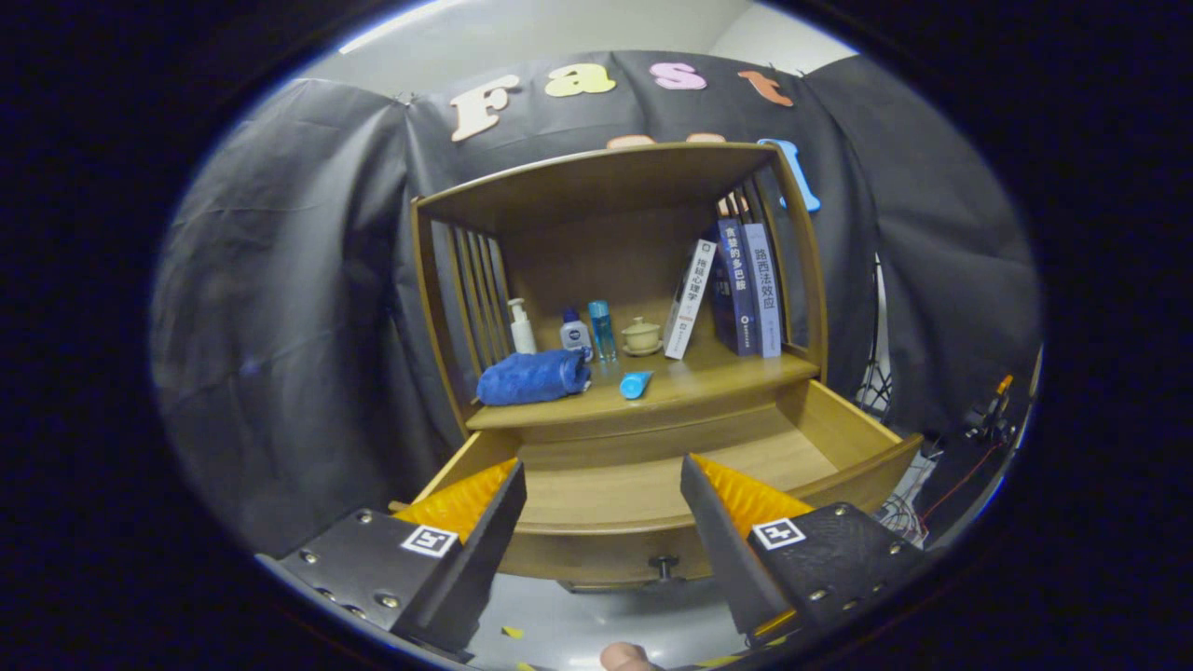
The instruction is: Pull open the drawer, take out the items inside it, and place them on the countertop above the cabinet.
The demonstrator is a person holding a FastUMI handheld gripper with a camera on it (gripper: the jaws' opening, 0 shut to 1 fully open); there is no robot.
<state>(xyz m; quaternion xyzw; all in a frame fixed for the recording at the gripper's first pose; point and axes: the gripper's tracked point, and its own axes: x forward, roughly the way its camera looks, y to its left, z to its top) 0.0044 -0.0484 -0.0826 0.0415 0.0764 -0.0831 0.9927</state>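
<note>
Gripper view: gripper (601,508) spread wide, holding nothing, fingers above near edge of drawer (652,475). Drawer pulled open, visible wooden floor bare; knob (665,566) on its front. Countertop (690,377) above carries rolled blue towel (533,376) at left, blue tube (636,383) just right of towel; far behind: pump bottle (521,326), small white bottle (574,331), blue bottle (602,329), lidded cup (641,336), books (736,289) at right. Black cloth wall (280,326) behind cabinet.

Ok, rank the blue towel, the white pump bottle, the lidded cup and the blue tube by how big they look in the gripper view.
1. Blue towel, clearly largest.
2. White pump bottle.
3. Lidded cup and blue tube look alike; the tube lies nearer the camera, so I won't rank them.

The gripper has its fingers open over the drawer.
</note>
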